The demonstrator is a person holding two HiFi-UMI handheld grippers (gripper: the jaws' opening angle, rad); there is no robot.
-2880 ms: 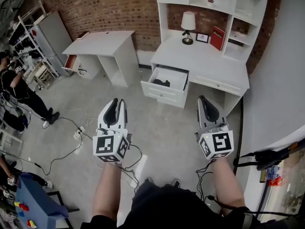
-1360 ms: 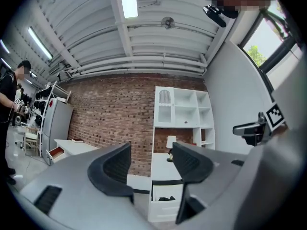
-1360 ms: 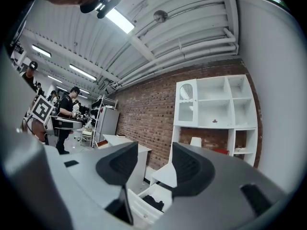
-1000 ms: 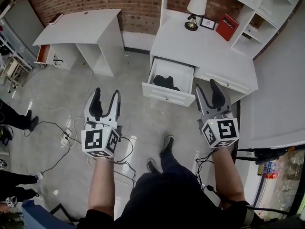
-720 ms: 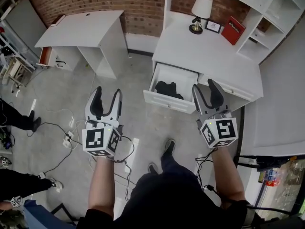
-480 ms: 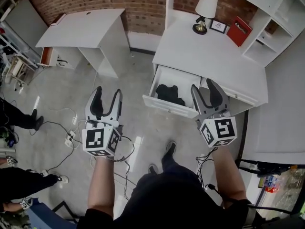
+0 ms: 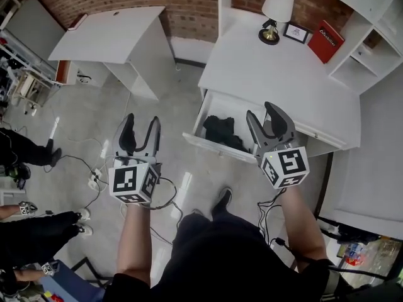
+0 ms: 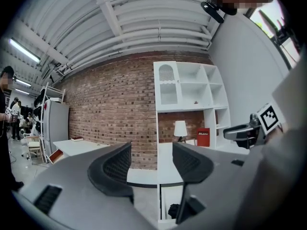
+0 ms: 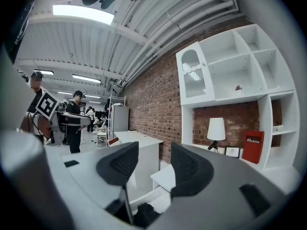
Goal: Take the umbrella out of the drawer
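Note:
An open white drawer [image 7: 208, 145] sticks out of the white desk [image 7: 264, 68], with the folded black umbrella [image 7: 220, 131] lying inside it. The umbrella also shows low in the left gripper view [image 8: 173, 210] and the right gripper view [image 9: 144, 215]. My right gripper [image 7: 262, 114] hovers over the drawer's right end, just right of the umbrella; its jaws are closing a little with nothing between them. My left gripper [image 7: 141, 124] hangs open and empty above the floor, left of the drawer.
On the desk stand a lamp [image 7: 277, 8], a small picture frame [image 7: 296, 33] and a red book [image 7: 330, 39] under a shelf unit. A second white desk [image 7: 119, 27] stands at the left. Cables [image 7: 94, 175] lie on the floor; people [image 7: 25, 150] stand at the far left.
Both grippers have come forward toward the desk. The right one now overlaps the drawer's right end; the drawer and umbrella look nearer and larger.

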